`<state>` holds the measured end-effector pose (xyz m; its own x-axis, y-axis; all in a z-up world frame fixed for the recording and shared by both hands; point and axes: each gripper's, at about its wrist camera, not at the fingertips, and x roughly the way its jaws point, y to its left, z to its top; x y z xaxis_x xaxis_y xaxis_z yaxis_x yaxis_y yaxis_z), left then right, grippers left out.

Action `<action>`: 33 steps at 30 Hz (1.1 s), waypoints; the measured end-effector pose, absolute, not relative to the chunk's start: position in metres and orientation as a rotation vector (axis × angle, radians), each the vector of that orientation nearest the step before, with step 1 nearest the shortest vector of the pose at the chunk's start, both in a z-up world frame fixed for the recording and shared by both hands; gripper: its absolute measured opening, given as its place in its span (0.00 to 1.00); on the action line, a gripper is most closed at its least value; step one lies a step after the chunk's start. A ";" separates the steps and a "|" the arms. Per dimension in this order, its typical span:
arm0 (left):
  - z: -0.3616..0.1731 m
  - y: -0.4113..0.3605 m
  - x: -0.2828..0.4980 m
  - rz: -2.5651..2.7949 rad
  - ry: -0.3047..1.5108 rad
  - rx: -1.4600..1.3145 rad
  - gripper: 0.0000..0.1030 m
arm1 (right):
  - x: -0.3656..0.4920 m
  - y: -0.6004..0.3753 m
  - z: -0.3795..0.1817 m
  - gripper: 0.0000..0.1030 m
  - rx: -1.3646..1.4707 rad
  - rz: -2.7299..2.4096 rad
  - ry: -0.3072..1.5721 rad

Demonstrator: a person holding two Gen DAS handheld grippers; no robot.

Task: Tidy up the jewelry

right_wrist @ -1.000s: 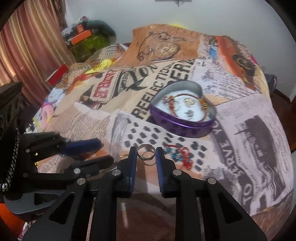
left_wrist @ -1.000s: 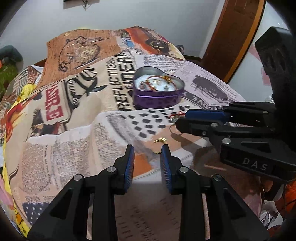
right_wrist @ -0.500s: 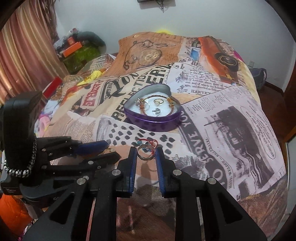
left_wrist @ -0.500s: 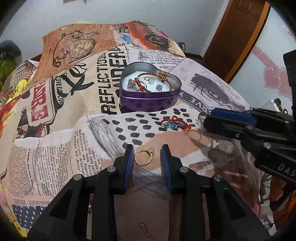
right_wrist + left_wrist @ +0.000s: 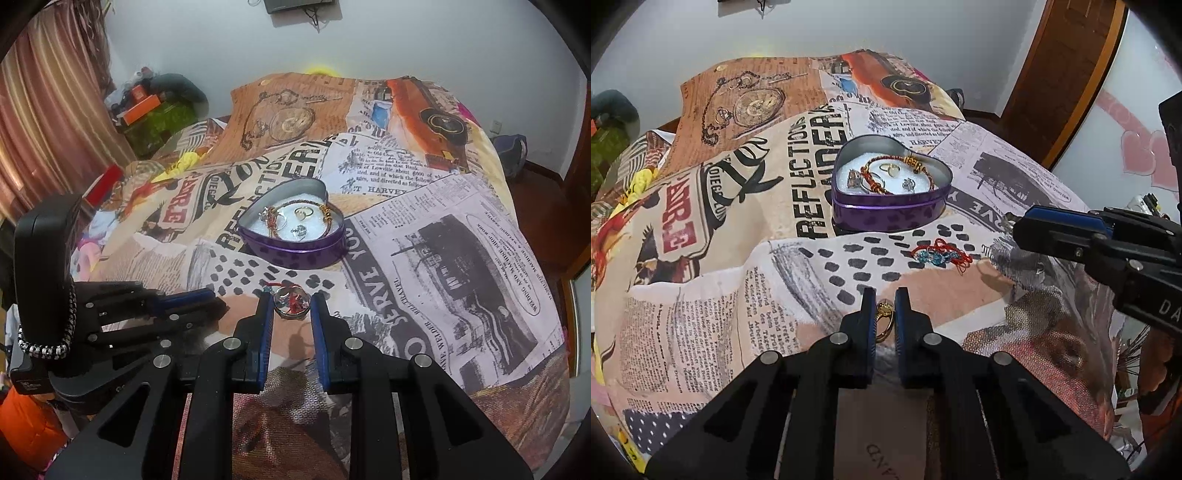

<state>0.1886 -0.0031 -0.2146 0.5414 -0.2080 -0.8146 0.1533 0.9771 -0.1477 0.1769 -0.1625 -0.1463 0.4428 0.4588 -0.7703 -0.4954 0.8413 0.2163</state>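
Left gripper (image 5: 884, 304) pinches gold ring (image 5: 884, 314); right gripper (image 5: 291, 306) clasps silver ring (image 5: 290, 307), visible only right view.

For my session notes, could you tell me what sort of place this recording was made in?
Most likely a bedroom at home: the heart-shaped tin sits on a bed under a newspaper-print bedspread, with a striped curtain to one side and a wooden door nearby.
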 end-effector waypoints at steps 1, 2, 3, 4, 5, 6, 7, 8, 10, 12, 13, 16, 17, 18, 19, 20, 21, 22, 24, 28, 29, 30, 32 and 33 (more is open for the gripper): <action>-0.213 -0.003 0.188 -0.213 0.967 -0.061 0.08 | 0.178 -0.164 -0.146 0.18 -0.042 0.590 0.939; -0.213 -0.002 0.188 -0.210 0.962 -0.060 0.08 | 0.179 -0.165 -0.145 0.18 -0.039 0.587 0.938; -0.211 -0.002 0.188 -0.206 0.956 -0.059 0.08 | 0.180 -0.165 -0.145 0.18 -0.037 0.585 0.937; -0.210 -0.001 0.189 -0.204 0.950 -0.060 0.08 | 0.180 -0.166 -0.145 0.18 -0.035 0.583 0.937; -0.208 0.000 0.189 -0.201 0.945 -0.061 0.08 | 0.181 -0.167 -0.145 0.18 -0.034 0.582 0.937; -0.206 0.001 0.190 -0.198 0.938 -0.062 0.08 | 0.182 -0.167 -0.145 0.18 -0.032 0.580 0.936; -0.203 0.003 0.191 -0.193 0.929 -0.067 0.08 | 0.182 -0.167 -0.144 0.18 -0.032 0.580 0.935; -0.201 0.004 0.191 -0.192 0.923 -0.071 0.08 | 0.183 -0.167 -0.144 0.18 -0.032 0.579 0.934; -0.196 0.008 0.194 -0.188 0.908 -0.075 0.08 | 0.185 -0.168 -0.143 0.18 -0.031 0.575 0.930; -0.191 0.010 0.197 -0.187 0.893 -0.074 0.08 | 0.187 -0.168 -0.142 0.18 -0.024 0.575 0.926; -0.189 0.010 0.198 -0.187 0.888 -0.072 0.08 | 0.188 -0.169 -0.141 0.18 -0.022 0.574 0.923; -0.182 0.012 0.202 -0.185 0.863 -0.068 0.08 | 0.192 -0.168 -0.139 0.18 -0.018 0.569 0.913; -0.180 0.012 0.204 -0.185 0.858 -0.070 0.08 | 0.193 -0.167 -0.138 0.18 -0.018 0.567 0.909; -0.179 0.013 0.207 -0.186 0.852 -0.075 0.08 | 0.195 -0.167 -0.138 0.18 -0.017 0.568 0.906; -0.177 0.014 0.209 -0.188 0.847 -0.079 0.08 | 0.197 -0.167 -0.137 0.18 -0.014 0.570 0.903; -0.176 0.014 0.211 -0.189 0.843 -0.082 0.08 | 0.198 -0.166 -0.136 0.18 -0.013 0.571 0.900; -0.175 0.014 0.213 -0.191 0.839 -0.084 0.08 | 0.200 -0.165 -0.135 0.18 -0.014 0.572 0.896; -0.174 0.014 0.215 -0.193 0.835 -0.084 0.08 | 0.202 -0.165 -0.134 0.18 -0.016 0.572 0.892; -0.172 0.013 0.218 -0.197 0.827 -0.081 0.08 | 0.205 -0.163 -0.133 0.18 -0.017 0.575 0.885; -0.168 0.012 0.225 -0.204 0.809 -0.069 0.08 | 0.213 -0.162 -0.133 0.18 -0.018 0.576 0.878; -0.168 0.011 0.227 -0.203 0.804 -0.061 0.08 | 0.215 -0.162 -0.134 0.18 -0.018 0.577 0.877; -0.167 0.011 0.229 -0.203 0.802 -0.057 0.08 | 0.217 -0.162 -0.134 0.18 -0.017 0.577 0.877; -0.168 0.010 0.233 -0.205 0.798 -0.053 0.08 | 0.222 -0.162 -0.136 0.18 -0.014 0.577 0.879; -0.168 0.010 0.235 -0.205 0.798 -0.052 0.08 | 0.224 -0.162 -0.136 0.18 -0.013 0.577 0.879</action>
<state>0.2350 0.0102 -0.1679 0.6797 -0.2017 -0.7052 0.1625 0.9790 -0.1235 0.2244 -0.1616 -0.1363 0.4962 0.4712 -0.7292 -0.4814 0.8483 0.2206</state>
